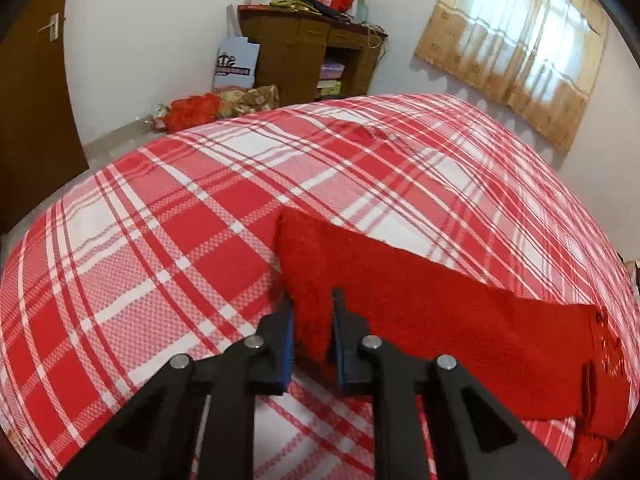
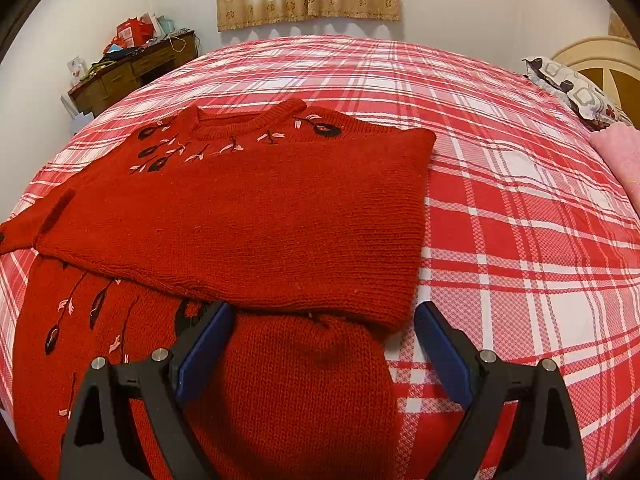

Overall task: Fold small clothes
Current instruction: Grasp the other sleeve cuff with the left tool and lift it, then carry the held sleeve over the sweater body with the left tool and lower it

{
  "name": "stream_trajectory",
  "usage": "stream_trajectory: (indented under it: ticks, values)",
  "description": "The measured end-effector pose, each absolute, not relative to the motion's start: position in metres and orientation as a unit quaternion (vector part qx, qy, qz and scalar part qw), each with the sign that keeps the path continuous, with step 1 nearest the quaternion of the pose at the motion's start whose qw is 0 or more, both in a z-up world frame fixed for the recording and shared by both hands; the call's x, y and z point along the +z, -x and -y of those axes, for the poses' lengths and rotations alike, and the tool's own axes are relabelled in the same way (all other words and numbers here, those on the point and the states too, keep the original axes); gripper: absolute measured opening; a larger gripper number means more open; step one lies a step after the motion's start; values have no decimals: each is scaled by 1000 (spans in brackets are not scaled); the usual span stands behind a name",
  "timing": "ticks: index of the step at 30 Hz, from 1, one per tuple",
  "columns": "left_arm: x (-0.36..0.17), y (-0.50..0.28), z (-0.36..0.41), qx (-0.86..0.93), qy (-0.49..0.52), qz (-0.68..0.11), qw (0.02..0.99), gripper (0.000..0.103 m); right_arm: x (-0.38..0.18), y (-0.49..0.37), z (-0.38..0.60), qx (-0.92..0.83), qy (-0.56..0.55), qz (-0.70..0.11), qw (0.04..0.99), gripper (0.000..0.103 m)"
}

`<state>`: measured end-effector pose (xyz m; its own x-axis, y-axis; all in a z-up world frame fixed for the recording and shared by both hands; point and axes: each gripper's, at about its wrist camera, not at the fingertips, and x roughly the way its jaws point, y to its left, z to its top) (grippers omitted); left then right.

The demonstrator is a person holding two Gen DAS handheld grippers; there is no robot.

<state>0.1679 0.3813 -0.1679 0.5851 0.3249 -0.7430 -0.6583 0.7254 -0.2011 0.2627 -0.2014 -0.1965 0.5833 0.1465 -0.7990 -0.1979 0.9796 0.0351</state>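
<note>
A red knitted sweater (image 2: 248, 208) with black and pink embroidery near the collar lies on the red-and-white plaid bed cover (image 2: 520, 220), partly folded over itself. In the left wrist view a flap of the sweater (image 1: 440, 312) rises off the cover, and my left gripper (image 1: 313, 300) is shut on its near edge, with red knit pinched between the blue pads. My right gripper (image 2: 320, 340) stands wide open just over the sweater's near lower part. Knit shows between its fingers (image 2: 204, 344), but they do not press on it.
A wooden desk (image 1: 304, 52) piled with clutter stands against the far wall, with bags (image 1: 216, 108) on the floor beside it. A curtained window (image 1: 516, 44) is at the right and a brown door (image 1: 32, 100) at the left. A patterned pillow (image 2: 576, 88) and pink cloth (image 2: 618, 152) lie by the headboard.
</note>
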Motion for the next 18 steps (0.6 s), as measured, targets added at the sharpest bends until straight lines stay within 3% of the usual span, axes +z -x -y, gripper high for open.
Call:
stream_trajectory:
  ticks: [18]
  values:
    - [-82, -185, -319, 170, 235, -314, 904, 14, -190, -261, 218, 91, -12, -432, 897, 93]
